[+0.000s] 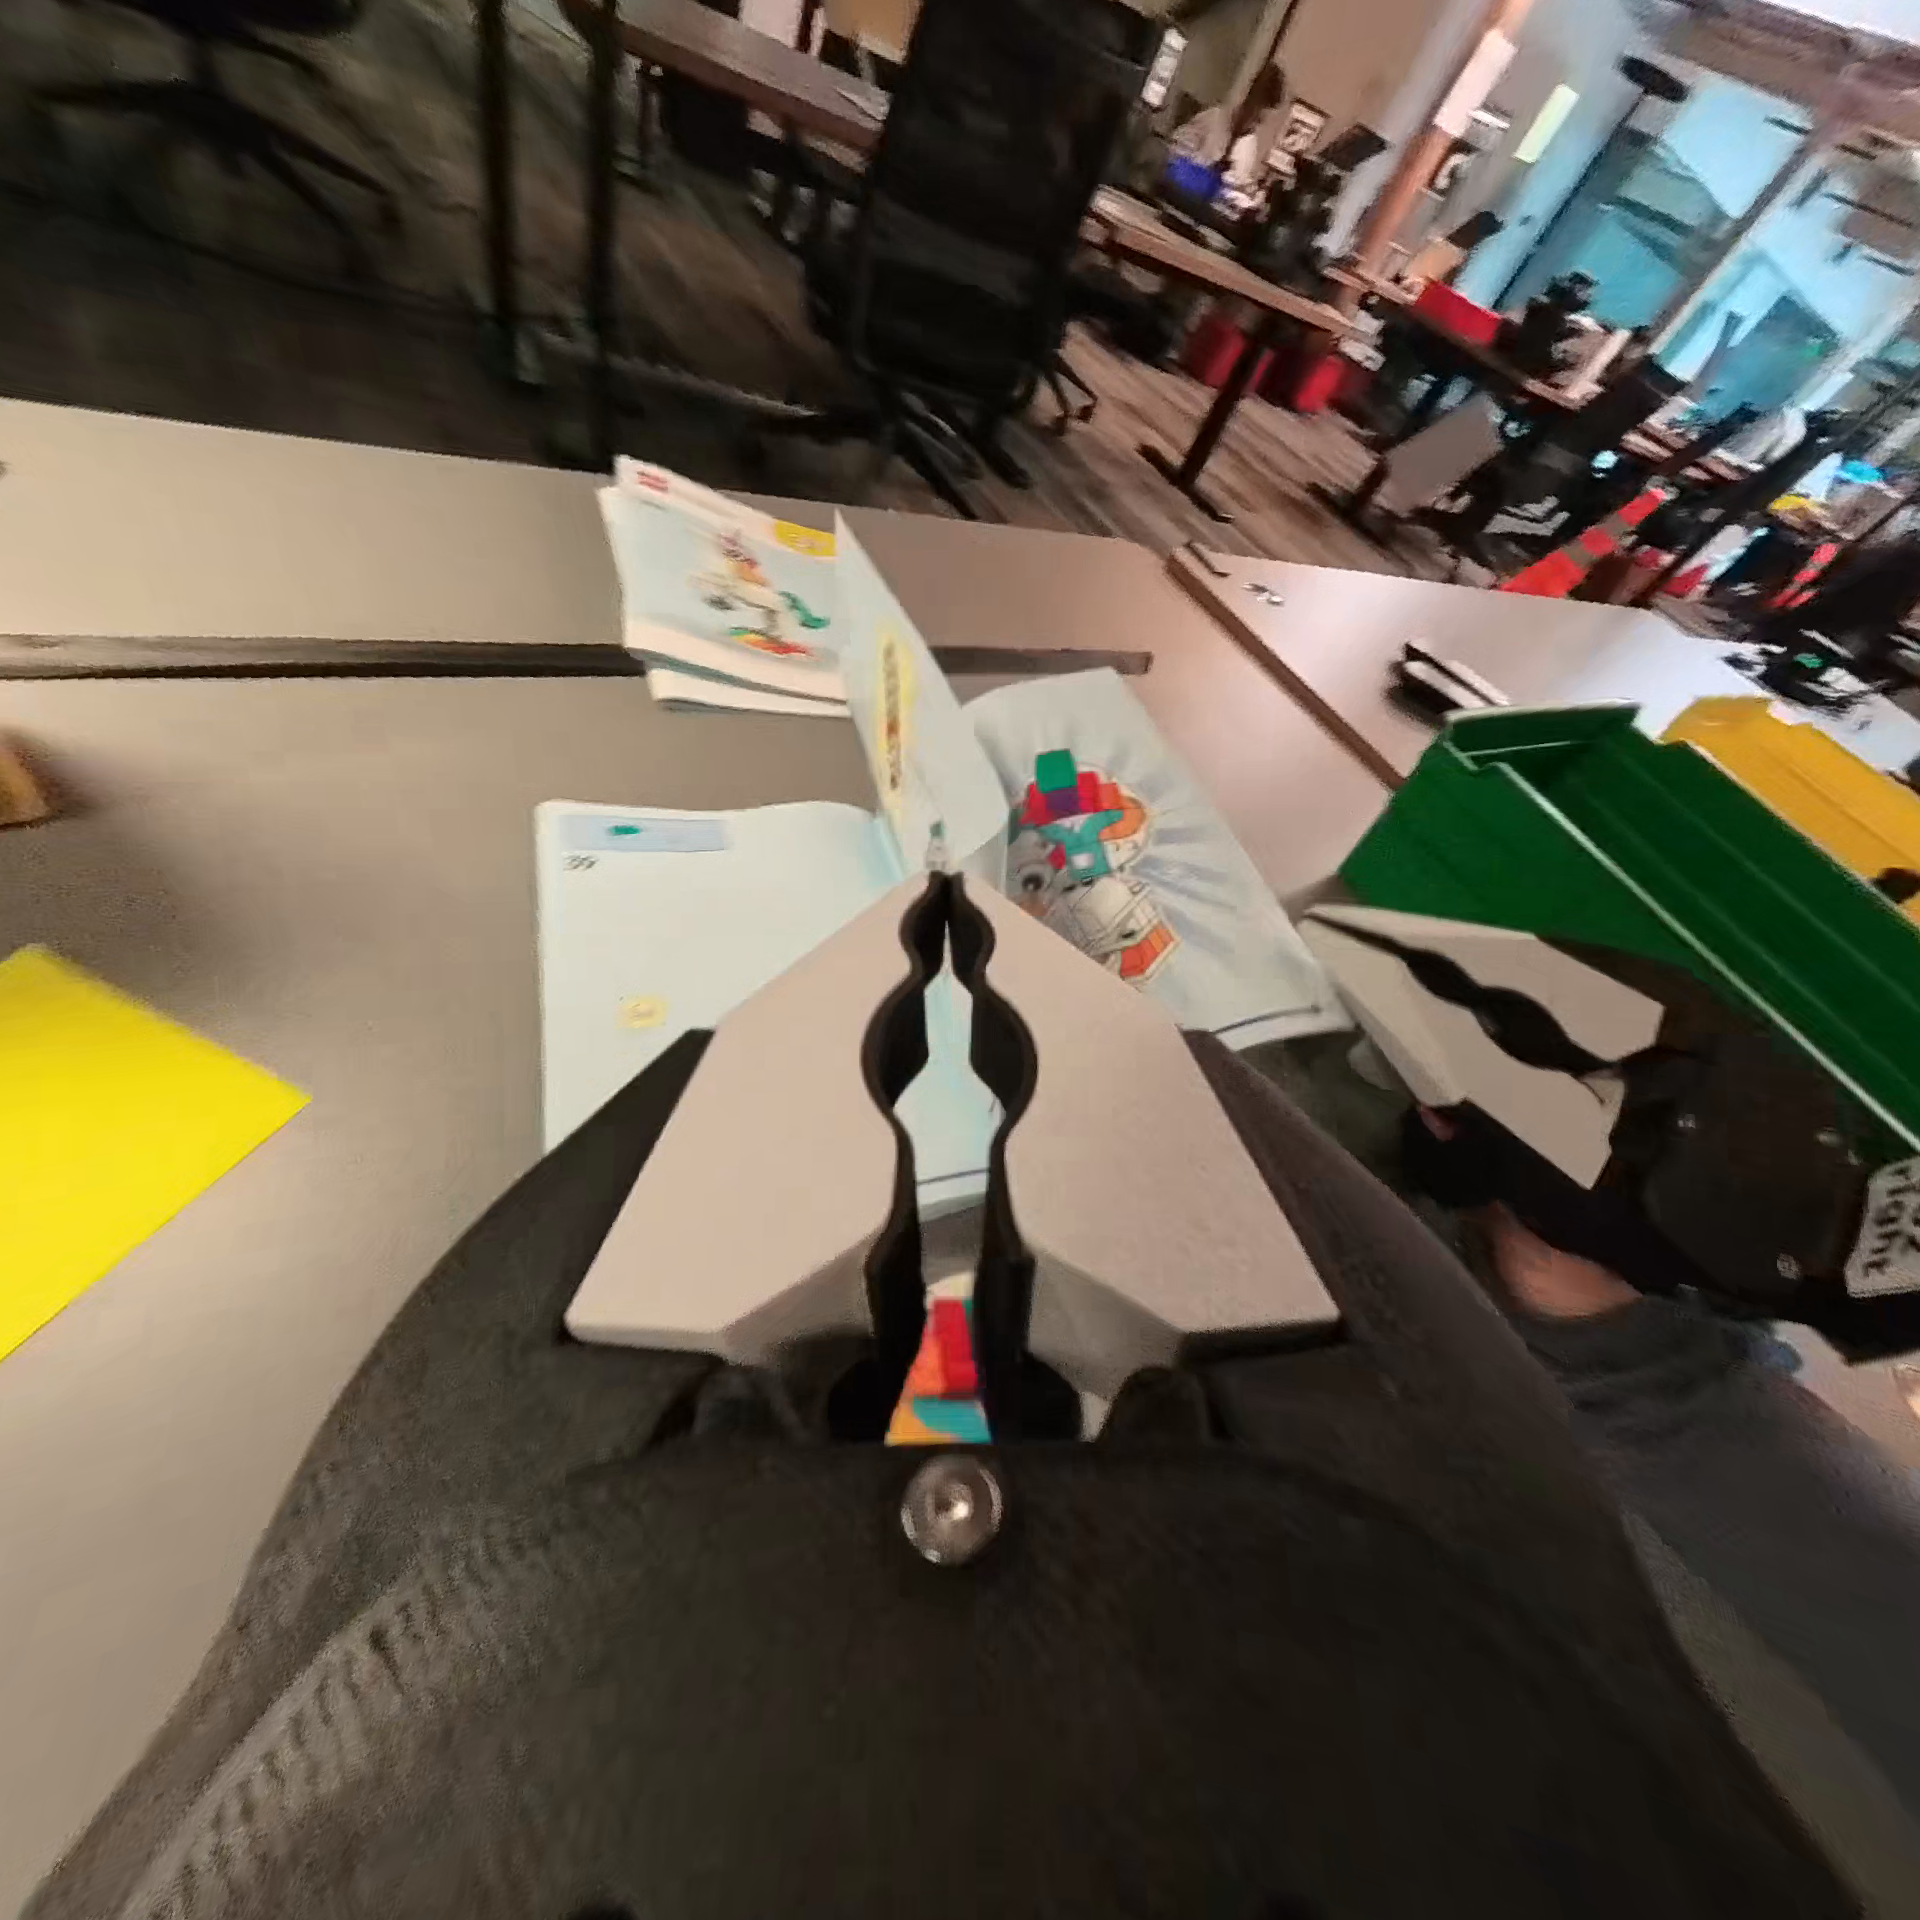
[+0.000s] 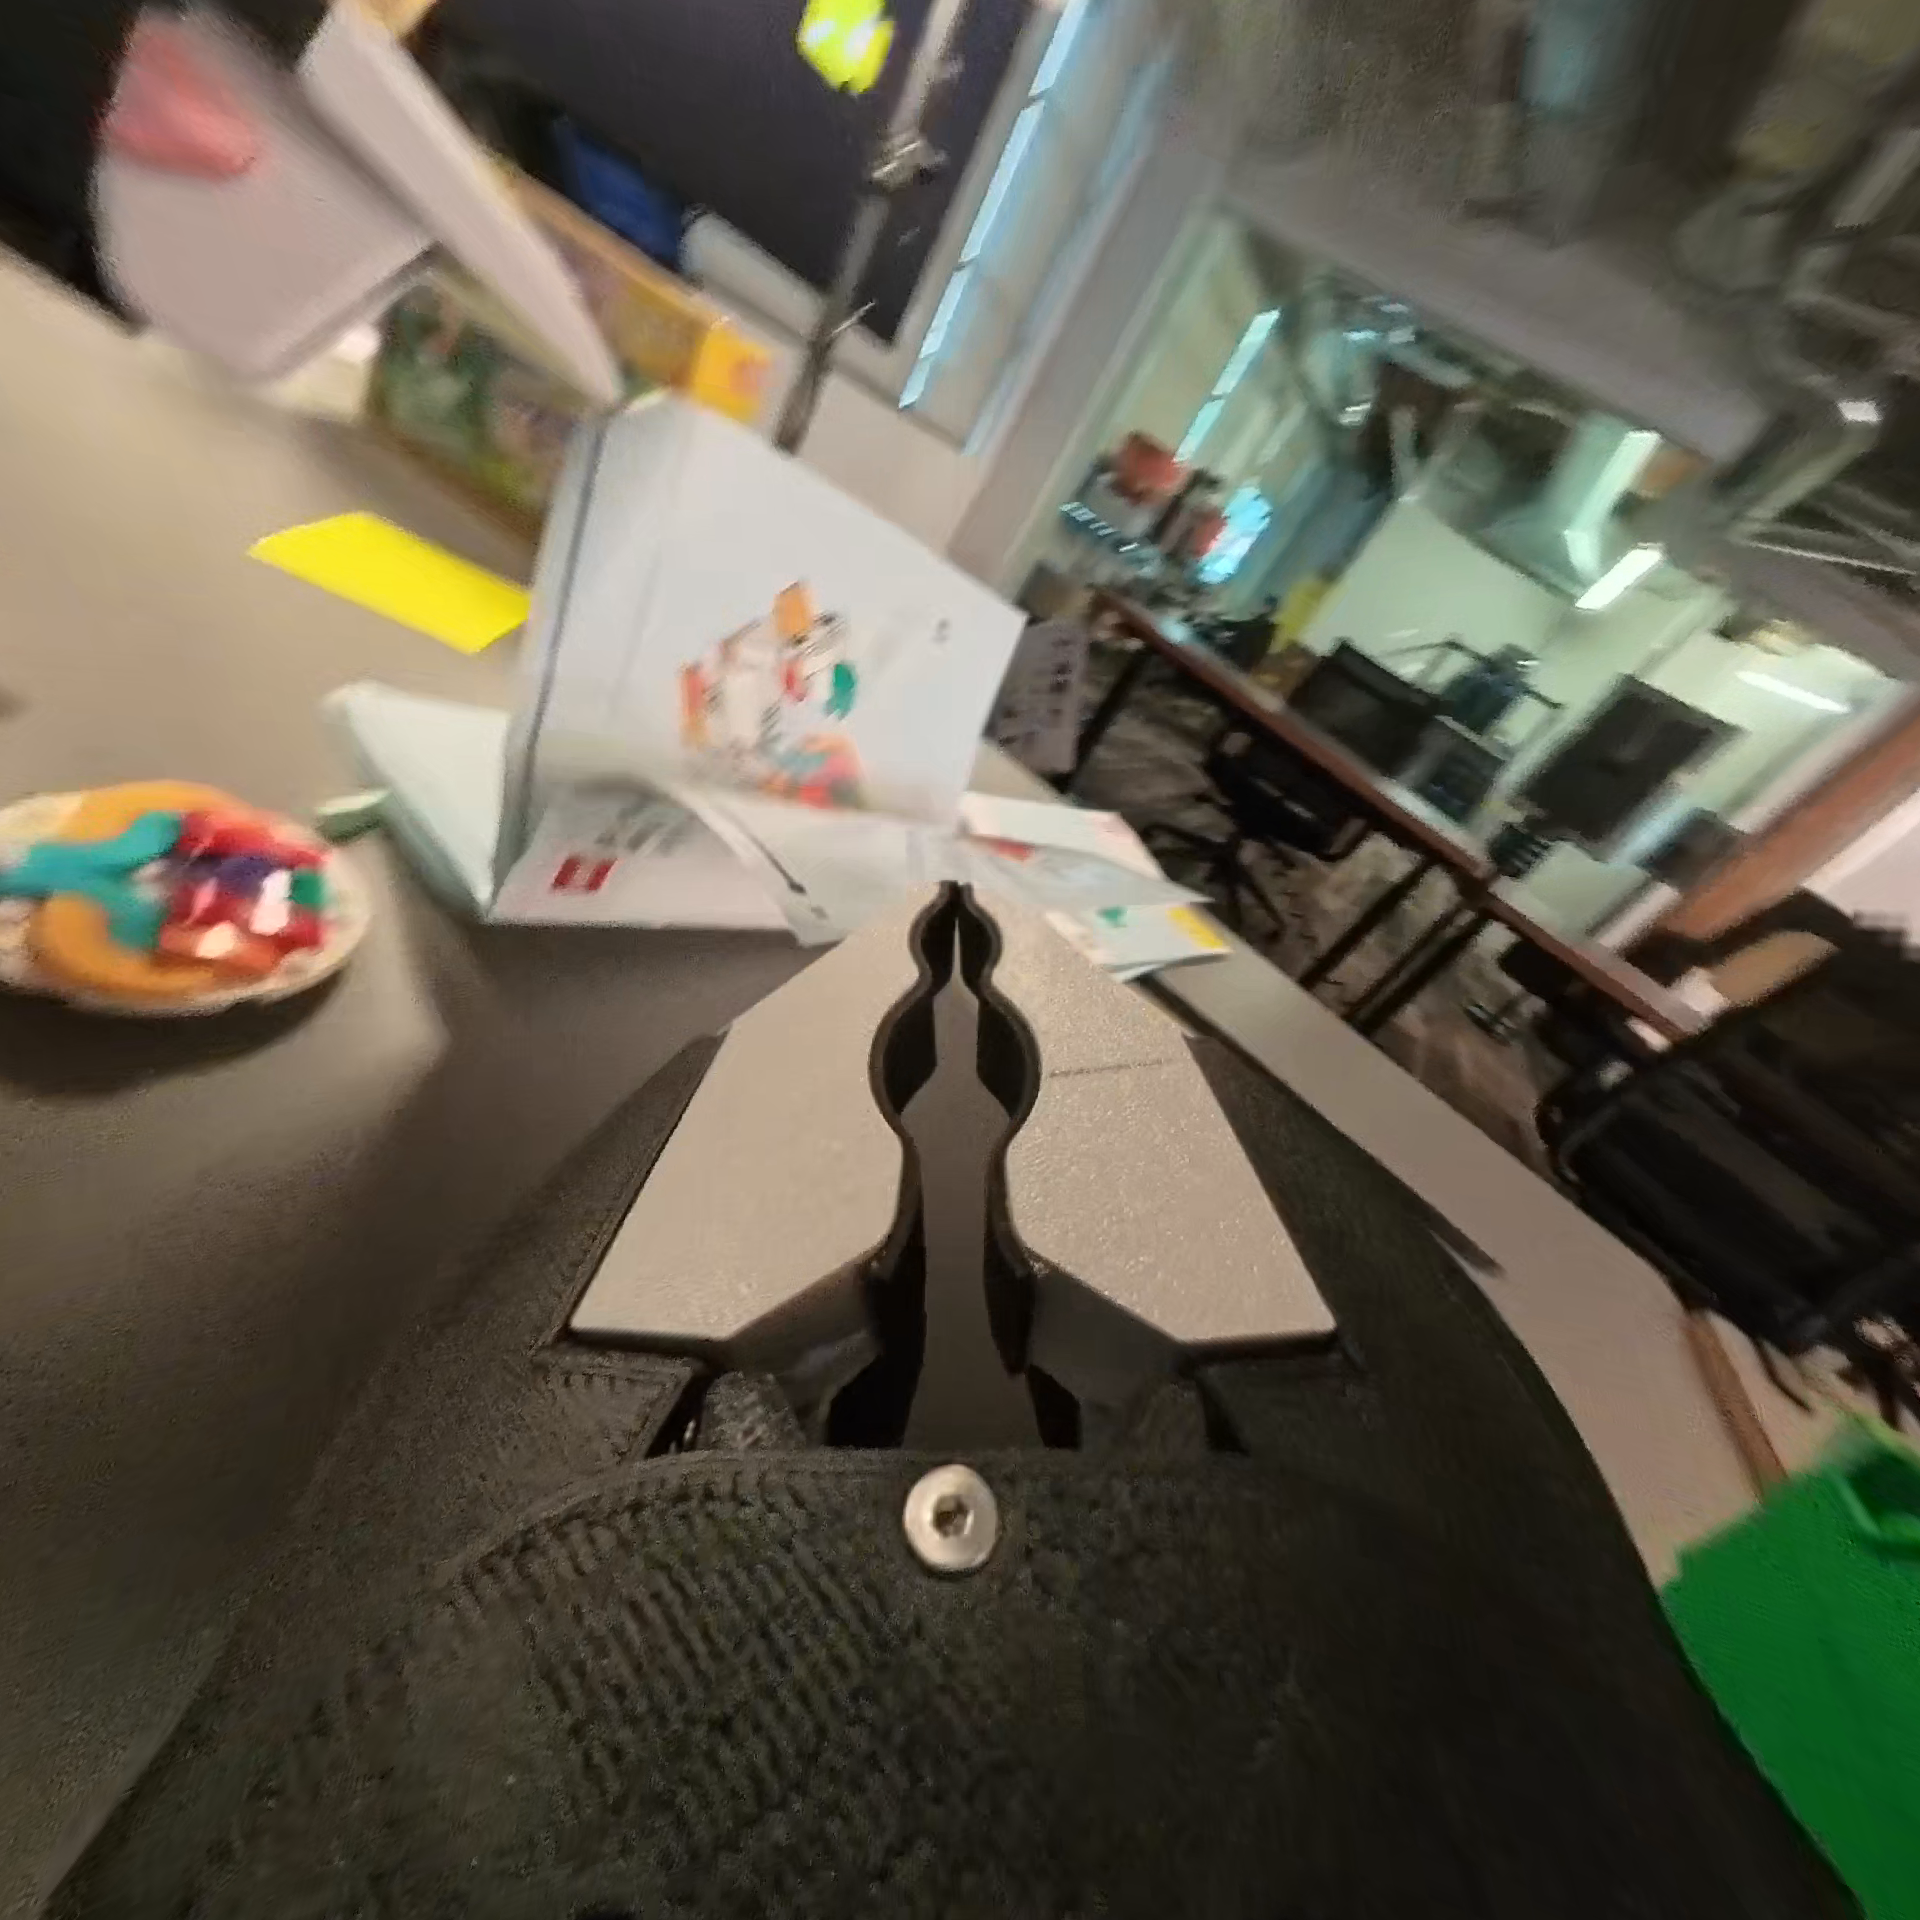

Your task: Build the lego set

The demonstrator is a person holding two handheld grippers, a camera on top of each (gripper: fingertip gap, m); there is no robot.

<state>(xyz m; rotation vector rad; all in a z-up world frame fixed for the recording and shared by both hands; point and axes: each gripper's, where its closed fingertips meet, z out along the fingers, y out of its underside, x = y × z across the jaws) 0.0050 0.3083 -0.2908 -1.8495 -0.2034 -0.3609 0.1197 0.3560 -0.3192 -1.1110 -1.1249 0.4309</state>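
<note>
An open pale-blue instruction booklet (image 1: 665, 935) lies on the grey table, one page (image 1: 904, 707) standing upright at its spine. It also shows blurred in the right wrist view (image 2: 748, 644). My left gripper (image 1: 945, 883) is shut, its tips lined up with the foot of that page; I cannot tell whether they touch it. My right gripper (image 2: 954, 896) is shut and empty, hovering over loose leaflets (image 2: 1122, 904). It also shows at the right of the left wrist view (image 1: 1496, 997), under a green bin. A plate of loose coloured lego pieces (image 2: 177, 894) sits left of the booklet.
A green bin (image 1: 1662, 883) with a yellow bin (image 1: 1787, 769) behind it is at the right. A yellow sheet (image 1: 104, 1122) lies at the left. More booklets (image 1: 727, 603) lie near the far edge. A lego box (image 2: 623, 343) stands behind the booklet. The grippers' ends are close to 12 cm from one another.
</note>
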